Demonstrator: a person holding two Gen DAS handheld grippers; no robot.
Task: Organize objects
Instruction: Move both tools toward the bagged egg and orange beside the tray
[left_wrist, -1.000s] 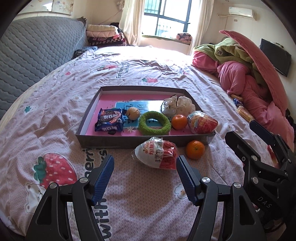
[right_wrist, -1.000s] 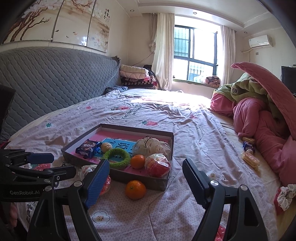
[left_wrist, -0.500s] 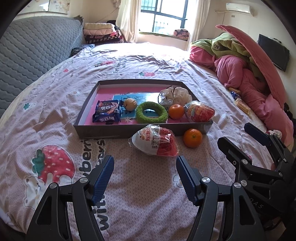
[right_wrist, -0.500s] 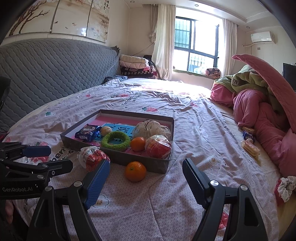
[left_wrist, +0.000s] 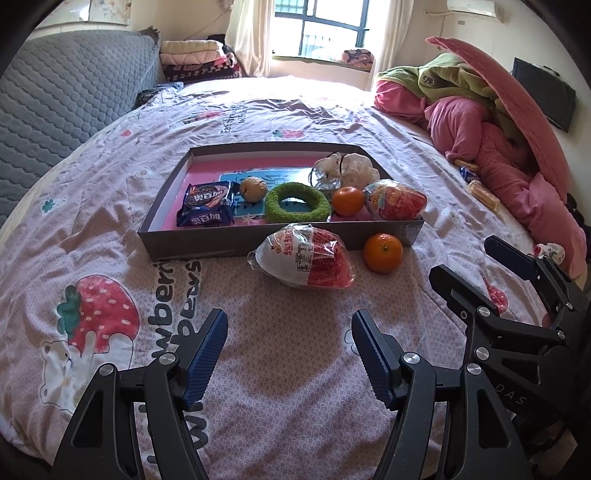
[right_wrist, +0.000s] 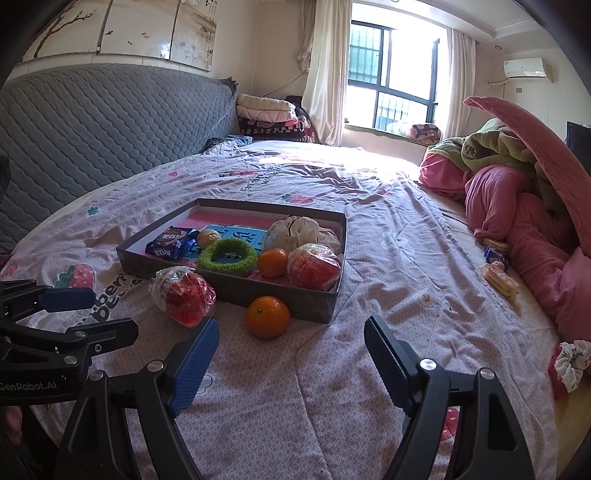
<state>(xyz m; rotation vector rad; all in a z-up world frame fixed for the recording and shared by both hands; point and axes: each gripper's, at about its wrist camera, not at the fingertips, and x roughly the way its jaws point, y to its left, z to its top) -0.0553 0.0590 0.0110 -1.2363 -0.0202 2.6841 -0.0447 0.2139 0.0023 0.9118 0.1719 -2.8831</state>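
We hold our left gripper (left_wrist: 288, 354) and right gripper (right_wrist: 291, 363) with jaws spread wide and empty, both low over the bedspread (left_wrist: 110, 236). Just ahead of the left gripper lies the wrapped snack packet (left_wrist: 303, 256), and ahead of the right one the loose orange (right_wrist: 267, 316). Both sit outside the shallow box (left_wrist: 207, 245), against its near wall; we judge they wait there to join the items inside it.

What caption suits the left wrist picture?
Open tongs hover over a bedspread, facing a snack bag and orange outside the tray.

Home bedroom, quilted bed (right_wrist: 369, 229), padded headboard (right_wrist: 92, 129), curtains (right_wrist: 325, 74)
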